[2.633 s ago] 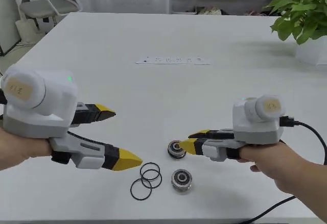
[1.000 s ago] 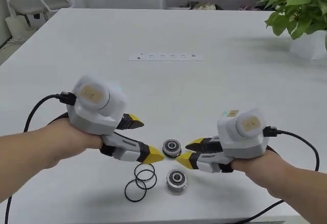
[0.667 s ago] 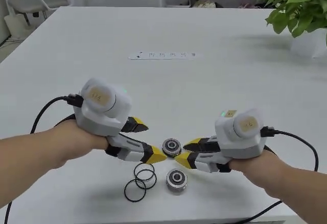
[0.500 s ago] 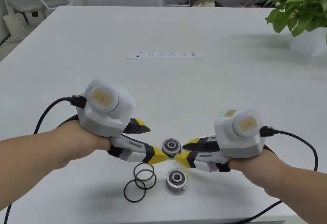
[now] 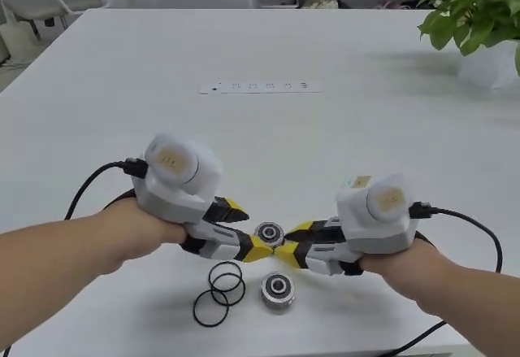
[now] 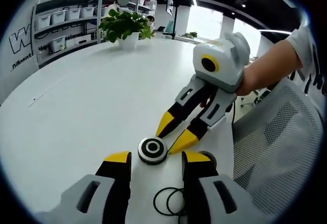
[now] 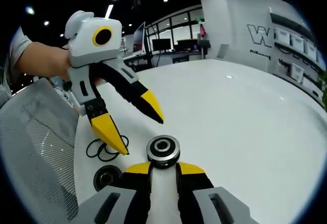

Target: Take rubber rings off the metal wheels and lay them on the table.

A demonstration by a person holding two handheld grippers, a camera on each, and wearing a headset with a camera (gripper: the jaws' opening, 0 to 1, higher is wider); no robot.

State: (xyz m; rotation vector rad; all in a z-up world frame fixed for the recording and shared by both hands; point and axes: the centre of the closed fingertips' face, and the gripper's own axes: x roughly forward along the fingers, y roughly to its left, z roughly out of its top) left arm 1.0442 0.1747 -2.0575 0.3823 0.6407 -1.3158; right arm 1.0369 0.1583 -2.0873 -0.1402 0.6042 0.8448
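1. Reaching in from the left, the left gripper [image 5: 253, 230] sits in the left hand [image 5: 138, 228]. The forearm lies low along the front edge of the table [image 5: 341, 129], and the jaws slant down and to the right.
2. Its jaws are spread wide, one yellow tip beyond a metal wheel [image 5: 269, 232] and the other nearer the front edge (in the left gripper view the wheel [image 6: 152, 150] lies just ahead of the gap and looks clear of both tips).
3. The right gripper [image 5: 290, 241] comes in from the right, held by the right hand [image 5: 406, 263], and points left along the table.
4. Its jaws stand a little apart with the tips right at the wheel's edge. Whether they touch it cannot be told.
5. The two grippers face each other across the wheel, and their nearer tips almost meet.
6. The wheel lies flat close to the table's front edge, about midway along it.
7. A second wheel [image 5: 278, 289] lies flat between the first wheel and that edge, apart from both grippers.
8. Three black rubber rings [image 5: 218, 292] lie overlapping on the table, just left of the second wheel.
9. A power strip [image 5: 258, 88] lies mid-table, and a potted plant [image 5: 475, 7] stands at the far right corner
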